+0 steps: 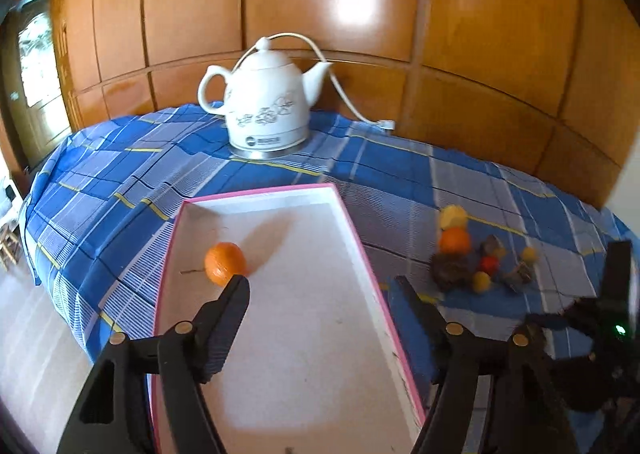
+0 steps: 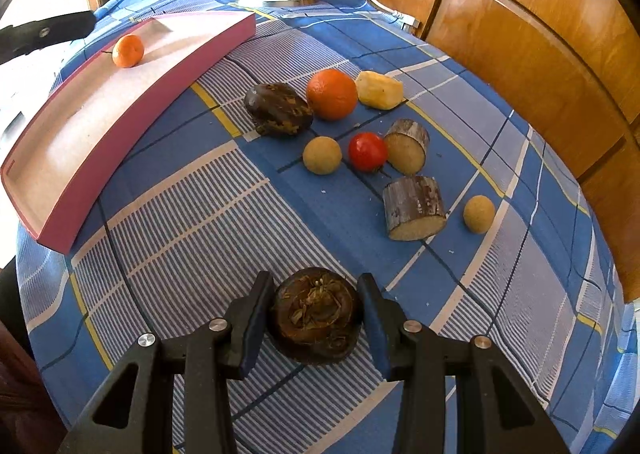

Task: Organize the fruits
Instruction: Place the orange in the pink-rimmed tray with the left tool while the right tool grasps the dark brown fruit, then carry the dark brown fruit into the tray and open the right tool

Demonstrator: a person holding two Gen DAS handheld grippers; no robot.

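A: How much of the fruit is already in the pink box (image 1: 362, 238)?

B: Only one piece, as far as I can see. A small mandarin (image 1: 225, 263) lies inside, near the far end of the box. The left tongs (image 1: 320, 286) hang over the box with the jaws well apart and nothing between them.

A: And the right tongs (image 2: 316, 310)?

B: They are closed on a dark brown water chestnut (image 2: 316, 314); both pads touch its sides. It looks lifted a little above the surface (image 2: 180, 213), but I cannot say this for sure.

A: What is left outside?

B: Quite a lot. On the blue checked cloth, well apart from the box, I see a big orange (image 2: 332, 93), a red tomato (image 2: 367, 151), two small beige round fruits (image 2: 322, 155), a second dark chestnut (image 2: 278, 109), a peeled yellow piece (image 2: 379, 89) and two cut cane pieces (image 2: 414, 205).

A: So the task is at the beginning?

B: I judge so: one piece is placed, one is in the grip, the others wait. The white kettle (image 1: 262, 105) behind is not part of it.
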